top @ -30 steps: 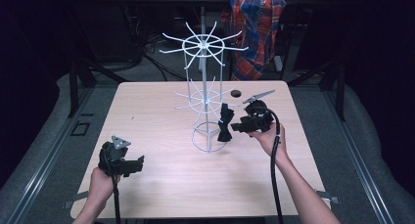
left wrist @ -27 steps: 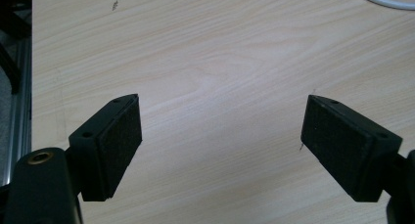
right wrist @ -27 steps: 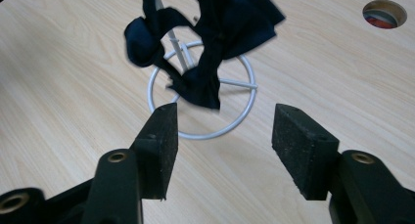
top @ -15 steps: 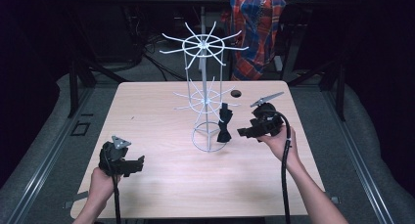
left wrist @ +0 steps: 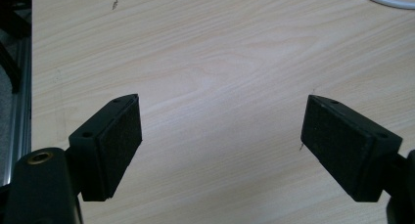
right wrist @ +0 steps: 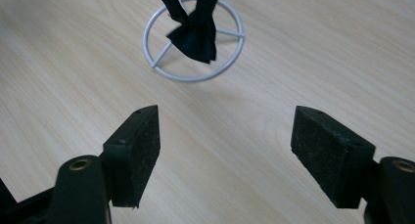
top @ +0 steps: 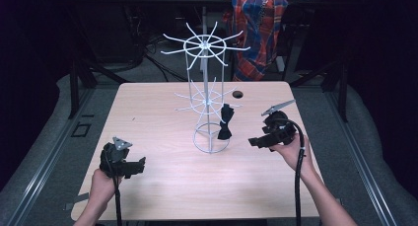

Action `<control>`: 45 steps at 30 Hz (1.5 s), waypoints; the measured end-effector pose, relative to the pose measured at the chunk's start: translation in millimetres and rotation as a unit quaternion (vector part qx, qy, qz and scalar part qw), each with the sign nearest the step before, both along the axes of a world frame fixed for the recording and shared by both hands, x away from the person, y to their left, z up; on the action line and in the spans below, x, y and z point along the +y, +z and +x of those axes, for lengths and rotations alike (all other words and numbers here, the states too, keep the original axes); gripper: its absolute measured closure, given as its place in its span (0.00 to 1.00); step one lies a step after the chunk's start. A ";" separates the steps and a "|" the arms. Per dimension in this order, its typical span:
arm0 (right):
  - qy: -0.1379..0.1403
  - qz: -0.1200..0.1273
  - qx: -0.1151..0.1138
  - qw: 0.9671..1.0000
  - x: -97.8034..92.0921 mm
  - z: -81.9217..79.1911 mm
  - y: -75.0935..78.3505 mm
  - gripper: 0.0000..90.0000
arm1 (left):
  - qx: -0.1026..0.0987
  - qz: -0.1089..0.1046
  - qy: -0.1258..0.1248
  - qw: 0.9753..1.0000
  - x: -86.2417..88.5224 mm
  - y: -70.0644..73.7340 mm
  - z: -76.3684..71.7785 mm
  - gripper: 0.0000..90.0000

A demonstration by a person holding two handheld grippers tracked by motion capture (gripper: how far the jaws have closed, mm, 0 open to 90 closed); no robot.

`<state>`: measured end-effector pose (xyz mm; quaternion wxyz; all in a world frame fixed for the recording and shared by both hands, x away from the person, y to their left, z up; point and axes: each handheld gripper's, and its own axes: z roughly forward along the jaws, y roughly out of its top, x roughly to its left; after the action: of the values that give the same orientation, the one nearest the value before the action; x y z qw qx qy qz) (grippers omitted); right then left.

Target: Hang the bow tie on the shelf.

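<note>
1. Two grippers and one wire stand sit over a pale wooden tabletop; entries run left to right.
2. Left gripper: held in the person's left hand near the front left part of the tabletop, cable trailing toward the front edge. In the left gripper view its jaws stand wide apart, released, with nothing but bare wood grain between them; a curve of white wire shows at the top right corner of that view.
3. Wire stand: white, upright at the middle of the tabletop, with a round ring base, a tall centre post and two tiers of radiating hooks.
4. Black bow tie: hangs from a hook of the lower tier on the stand's right side, its lower end just above the ring base. In the right gripper view it hangs over the ring.
5. Small dark hole: in the tabletop, behind the stand.
6. Right gripper: held in the person's right hand, right of the stand and apart from the bow tie, pointing toward it. Jaws wide apart, released, empty.
</note>
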<state>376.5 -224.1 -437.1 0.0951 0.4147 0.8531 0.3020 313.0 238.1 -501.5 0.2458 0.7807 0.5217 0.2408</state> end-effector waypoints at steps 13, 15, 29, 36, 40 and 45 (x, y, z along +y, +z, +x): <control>0.006 -0.023 0.014 1.000 -8.2 -11.9 -15.6 0.25 | -0.002 0.000 0.001 1.000 0.1 0.5 -0.5 0.17; 0.006 -0.023 0.016 1.000 -10.0 -14.1 -19.3 0.25 | -0.002 0.000 0.000 1.000 0.0 0.5 -0.5 0.17; 0.002 -0.057 0.045 0.997 -27.4 -24.9 -46.7 0.22 | -0.003 0.000 0.000 1.000 -0.1 0.7 -1.0 0.17; -0.015 -0.070 0.056 0.996 -35.6 -28.1 -63.9 0.18 | -0.003 0.001 -0.003 1.000 -1.1 0.8 -0.7 0.17; -0.002 -0.094 0.077 0.993 -36.6 -24.1 -69.1 0.17 | -0.003 0.001 -0.003 1.000 -0.9 0.8 -0.7 0.17; 0.004 -0.106 0.082 0.991 -34.4 -22.6 -74.2 0.14 | -0.003 0.002 -0.005 1.000 -1.1 0.6 -0.3 0.17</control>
<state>353.9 -258.4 -511.4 0.0671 0.4222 0.8868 0.1758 312.8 237.0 -500.9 0.2472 0.7827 0.5171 0.2427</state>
